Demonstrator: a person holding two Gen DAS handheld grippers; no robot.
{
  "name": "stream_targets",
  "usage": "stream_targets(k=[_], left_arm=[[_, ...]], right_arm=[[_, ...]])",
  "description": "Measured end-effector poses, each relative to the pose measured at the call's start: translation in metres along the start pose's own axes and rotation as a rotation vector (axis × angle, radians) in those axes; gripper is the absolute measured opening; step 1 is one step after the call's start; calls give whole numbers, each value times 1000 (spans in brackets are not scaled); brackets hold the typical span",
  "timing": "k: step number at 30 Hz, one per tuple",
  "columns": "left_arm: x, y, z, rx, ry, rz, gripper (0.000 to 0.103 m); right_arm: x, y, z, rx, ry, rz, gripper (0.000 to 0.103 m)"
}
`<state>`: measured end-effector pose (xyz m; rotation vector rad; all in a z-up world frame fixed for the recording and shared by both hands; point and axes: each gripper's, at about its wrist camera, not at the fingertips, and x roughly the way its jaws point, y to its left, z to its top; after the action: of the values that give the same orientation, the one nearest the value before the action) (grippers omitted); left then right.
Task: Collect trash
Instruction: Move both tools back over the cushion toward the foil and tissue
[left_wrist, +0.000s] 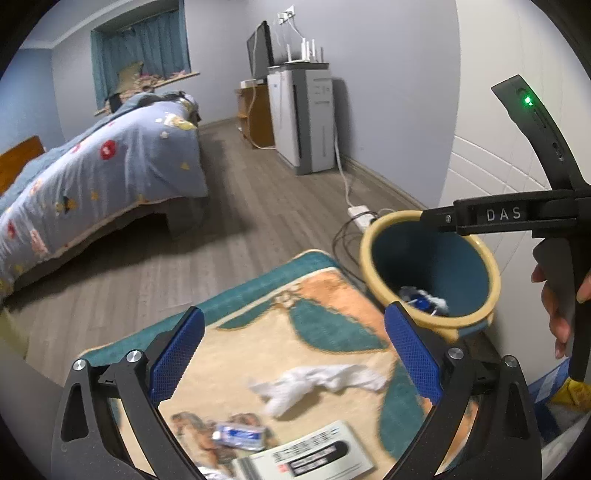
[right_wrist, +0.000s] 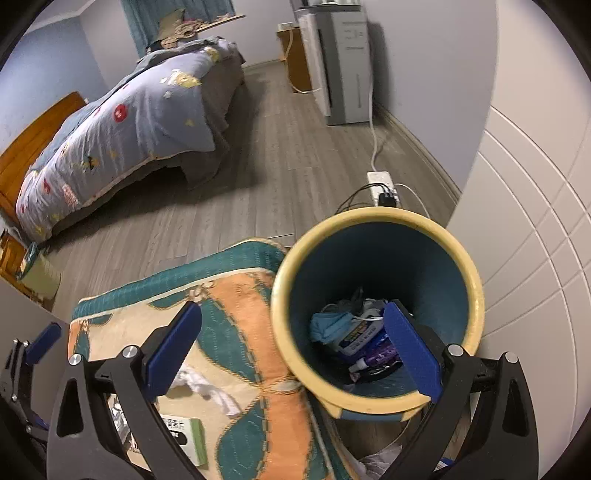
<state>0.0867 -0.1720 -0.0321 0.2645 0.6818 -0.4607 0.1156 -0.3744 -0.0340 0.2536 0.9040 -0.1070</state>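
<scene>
A teal bin with a yellow rim (left_wrist: 432, 266) (right_wrist: 376, 302) stands beside a patterned mat (left_wrist: 295, 332) (right_wrist: 236, 332) and holds several wrappers and a blue mask (right_wrist: 332, 325). On the mat lie a crumpled white tissue (left_wrist: 314, 384) (right_wrist: 210, 387), a blue-and-white wrapper (left_wrist: 240, 435) and a white box with print (left_wrist: 317, 454) (right_wrist: 184, 435). My left gripper (left_wrist: 295, 362) is open and empty above the tissue. My right gripper (right_wrist: 295, 350) is open and empty over the bin's near rim; its body (left_wrist: 517, 214) shows above the bin in the left wrist view.
A bed with a blue quilt (left_wrist: 92, 177) (right_wrist: 122, 122) stands at the left. A power strip with cables (left_wrist: 360, 216) (right_wrist: 384, 188) lies on the wood floor behind the bin. A white appliance (left_wrist: 306, 118) (right_wrist: 343, 59) stands against the wall. A white panelled wall (right_wrist: 535, 258) is right of the bin.
</scene>
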Motion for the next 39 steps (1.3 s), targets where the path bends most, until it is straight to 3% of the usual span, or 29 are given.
stream_targets(k=[10,17,23,33,39], left_arm=[[-30,64,-34,-64,43,106,97],[-51,103,-85,-196,141,172,97],[-66,107,-114,-301,182,191,97],[-23,101,-163,-221,380,175,97],[-5,92,-178,-182,450,137,97]], right_arm=[[14,62,-18,-191,32,-16,97],[25,99,-32,-292,67,-6,97],[27,132,-39,-360,61,25,97],[47,152,-58,-482,134,42,97],[67,141,-64,-443,235,70,97]])
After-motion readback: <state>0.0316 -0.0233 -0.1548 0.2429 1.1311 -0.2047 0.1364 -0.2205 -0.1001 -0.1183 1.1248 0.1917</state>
